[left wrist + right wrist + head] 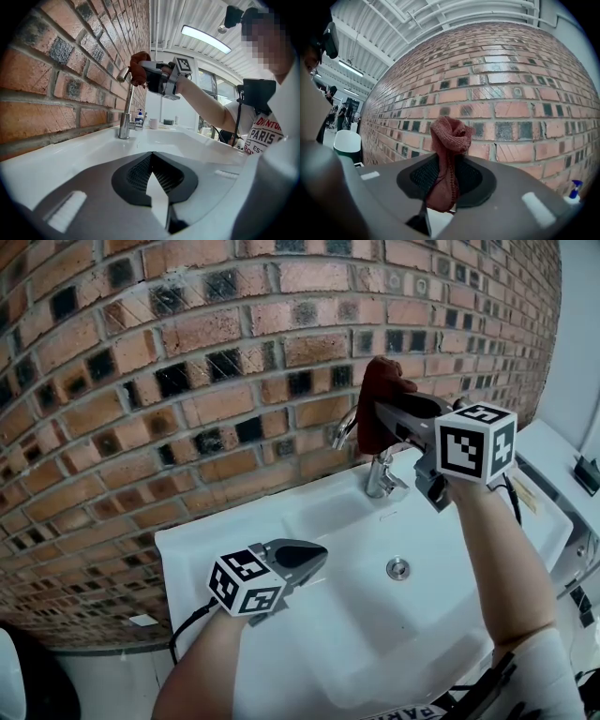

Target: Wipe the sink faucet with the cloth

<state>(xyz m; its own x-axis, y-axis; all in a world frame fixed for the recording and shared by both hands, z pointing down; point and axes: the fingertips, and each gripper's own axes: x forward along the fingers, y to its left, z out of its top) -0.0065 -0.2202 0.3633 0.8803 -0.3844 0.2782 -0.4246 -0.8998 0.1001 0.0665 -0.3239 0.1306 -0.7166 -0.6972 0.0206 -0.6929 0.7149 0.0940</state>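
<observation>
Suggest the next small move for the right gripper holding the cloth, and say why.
Probably slide the right gripper down the faucet's neck with the red cloth pressed on it: the jaws are shut on the cloth at the spout's top bend, and the neck and base below lie uncovered.

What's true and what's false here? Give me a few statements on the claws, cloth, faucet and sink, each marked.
1. The right claw is shut on the cloth. True.
2. The left claw grips the faucet. False: it is shut on nothing, low over the sink at its front left, apart from the faucet.
3. The cloth is held up at the faucet's top. True.
4. The sink is full of water. False: the basin looks dry and its drain lies bare.
5. White tile covers the wall behind the sink. False: it is a brick wall.
</observation>
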